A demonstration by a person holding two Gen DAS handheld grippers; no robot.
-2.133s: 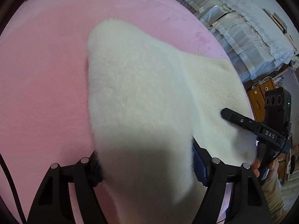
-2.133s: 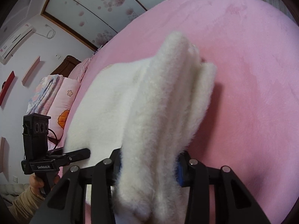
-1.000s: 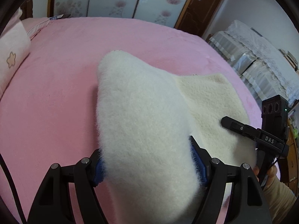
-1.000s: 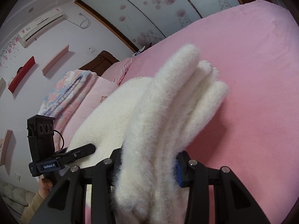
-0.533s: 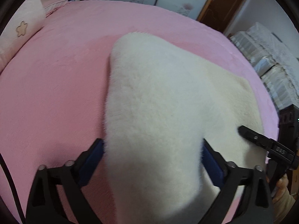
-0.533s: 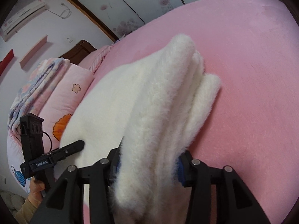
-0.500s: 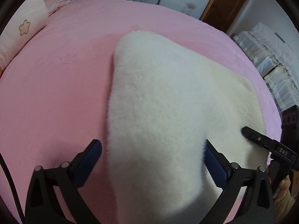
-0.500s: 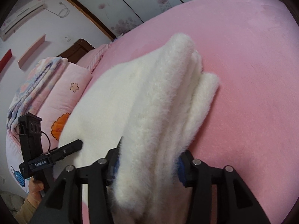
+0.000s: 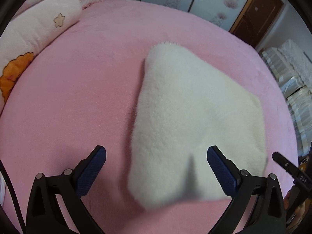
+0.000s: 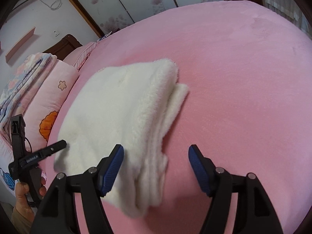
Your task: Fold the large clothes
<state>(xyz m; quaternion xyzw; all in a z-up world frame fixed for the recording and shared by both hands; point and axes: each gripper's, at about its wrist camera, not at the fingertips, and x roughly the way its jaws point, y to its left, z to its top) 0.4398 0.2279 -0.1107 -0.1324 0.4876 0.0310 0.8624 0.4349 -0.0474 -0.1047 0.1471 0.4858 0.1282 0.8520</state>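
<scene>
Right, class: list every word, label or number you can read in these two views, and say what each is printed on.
"DAS": white letters on the right tongs (jaws opening, garment between them), tilted, at the left view's edge.
White label on the left tongs: too blurred to read.
Nothing else carries text.

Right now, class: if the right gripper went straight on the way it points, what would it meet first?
Most likely the folded white fleece garment on the pink bed cover. The opening right gripper has its near corner between the pads, untouched; depth is unclear.
</scene>
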